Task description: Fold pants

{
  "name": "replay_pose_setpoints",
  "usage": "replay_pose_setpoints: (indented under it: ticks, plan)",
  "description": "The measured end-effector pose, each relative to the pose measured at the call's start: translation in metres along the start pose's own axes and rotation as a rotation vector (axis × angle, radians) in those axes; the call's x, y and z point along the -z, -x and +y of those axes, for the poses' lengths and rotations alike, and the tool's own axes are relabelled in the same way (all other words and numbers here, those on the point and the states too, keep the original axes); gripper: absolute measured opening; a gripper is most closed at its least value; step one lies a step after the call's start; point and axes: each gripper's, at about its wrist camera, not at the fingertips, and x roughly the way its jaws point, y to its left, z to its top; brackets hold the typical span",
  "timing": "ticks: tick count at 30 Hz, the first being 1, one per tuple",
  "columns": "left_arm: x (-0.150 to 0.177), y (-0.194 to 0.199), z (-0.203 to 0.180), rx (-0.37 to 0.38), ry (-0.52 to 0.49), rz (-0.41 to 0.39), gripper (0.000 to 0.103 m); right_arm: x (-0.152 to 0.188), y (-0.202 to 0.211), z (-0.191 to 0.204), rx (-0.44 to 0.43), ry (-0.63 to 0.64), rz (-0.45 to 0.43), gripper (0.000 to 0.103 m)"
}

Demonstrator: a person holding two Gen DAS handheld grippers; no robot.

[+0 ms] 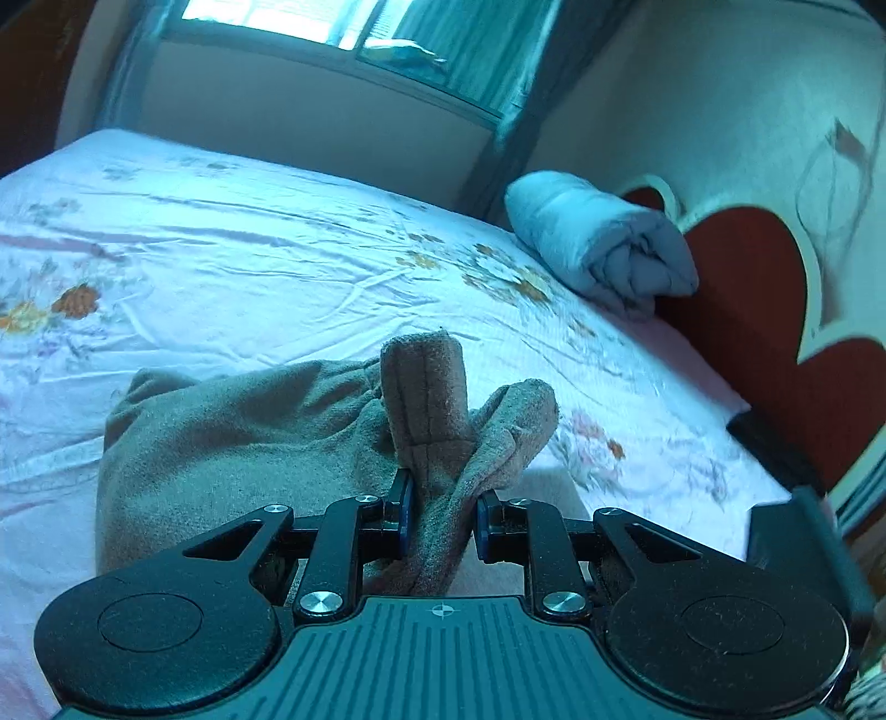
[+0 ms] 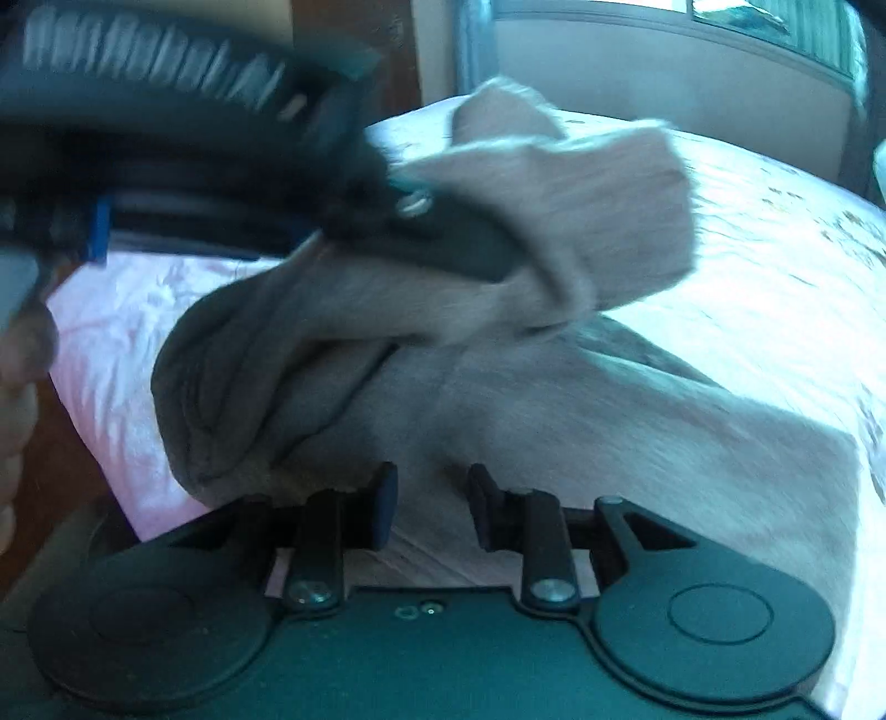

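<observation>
Grey-brown pants [image 1: 232, 443] lie bunched on a floral bed sheet [image 1: 221, 249]. My left gripper [image 1: 442, 515] has a thick bunch of the pants' fabric between its fingers, which stand a little apart, and an edge of it sticks up ahead of the tips. In the right wrist view the left gripper [image 2: 454, 238] shows at upper left, blurred, lifting that fabric over the pants [image 2: 554, 421]. My right gripper [image 2: 433, 507] is open just above the flat part of the pants, with nothing between its fingers.
A rolled light-blue blanket [image 1: 598, 243] lies at the head of the bed against a red and white headboard [image 1: 764, 288]. A window [image 1: 343, 33] is behind the bed. The bed's edge [image 2: 99, 421] and my hand show at left in the right wrist view.
</observation>
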Motion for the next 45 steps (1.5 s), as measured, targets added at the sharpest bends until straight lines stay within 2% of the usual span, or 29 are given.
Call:
replay_pose_setpoints:
  ticks: [4, 8, 12, 16, 20, 23, 25, 27, 30, 31, 32, 36, 38, 40, 43, 45]
  plan:
    - [0.009, -0.006, -0.023, 0.028, -0.055, 0.016, 0.021, 0.018, 0.021, -0.037, 0.078, -0.088, -0.003, 0.020]
    - [0.014, -0.022, -0.054, 0.049, -0.142, 0.046, 0.021, 0.033, 0.031, -0.060, 0.184, -0.073, 0.030, 0.021]
    - [0.027, -0.030, -0.076, 0.060, -0.186, 0.063, 0.021, 0.045, 0.056, -0.095, 0.211, -0.198, 0.008, 0.022]
    - [0.037, -0.032, -0.094, 0.055, -0.222, 0.052, 0.021, 0.053, 0.076, -0.129, 0.200, -0.335, -0.011, 0.024]
    - [0.050, -0.043, -0.119, 0.049, -0.341, 0.072, 0.021, 0.055, 0.086, -0.140, 0.265, -0.343, -0.021, 0.026]
    - [0.070, -0.064, -0.137, -0.013, -0.495, 0.174, 0.024, 0.055, 0.088, -0.146, 0.325, -0.335, -0.016, 0.026]
    - [0.074, -0.061, -0.145, -0.035, -0.557, 0.170, 0.027, 0.057, 0.093, -0.150, 0.339, -0.342, -0.014, 0.026]
    - [0.064, -0.054, -0.141, -0.019, -0.488, 0.183, 0.034, 0.053, 0.097, -0.149, 0.354, -0.336, -0.021, 0.027]
    - [0.043, -0.041, -0.120, 0.039, -0.281, 0.206, 0.050, 0.048, 0.099, -0.156, 0.332, -0.362, -0.053, 0.031]
    - [0.037, -0.036, -0.112, 0.053, -0.220, 0.199, 0.063, 0.045, 0.101, -0.157, 0.308, -0.383, -0.067, 0.032]
    - [0.032, -0.029, -0.103, 0.061, -0.163, 0.176, 0.070, 0.040, 0.102, -0.158, 0.283, -0.400, -0.082, 0.035]
    - [0.015, -0.003, -0.065, 0.059, 0.019, 0.111, 0.072, 0.018, 0.101, -0.146, 0.211, -0.386, -0.113, 0.049]
    - [0.008, 0.005, -0.046, 0.013, 0.071, 0.089, 0.072, 0.008, 0.096, -0.139, 0.165, -0.386, -0.114, 0.059]
    - [0.008, 0.008, -0.027, -0.059, 0.100, 0.093, 0.072, 0.002, 0.090, -0.135, 0.118, -0.401, -0.106, 0.062]
    - [0.015, 0.011, -0.003, -0.114, 0.144, 0.101, 0.072, -0.001, 0.076, -0.128, 0.099, -0.396, -0.044, 0.058]
    - [0.021, 0.009, 0.006, -0.127, 0.156, 0.106, 0.072, 0.003, 0.069, -0.124, 0.117, -0.392, -0.001, 0.040]
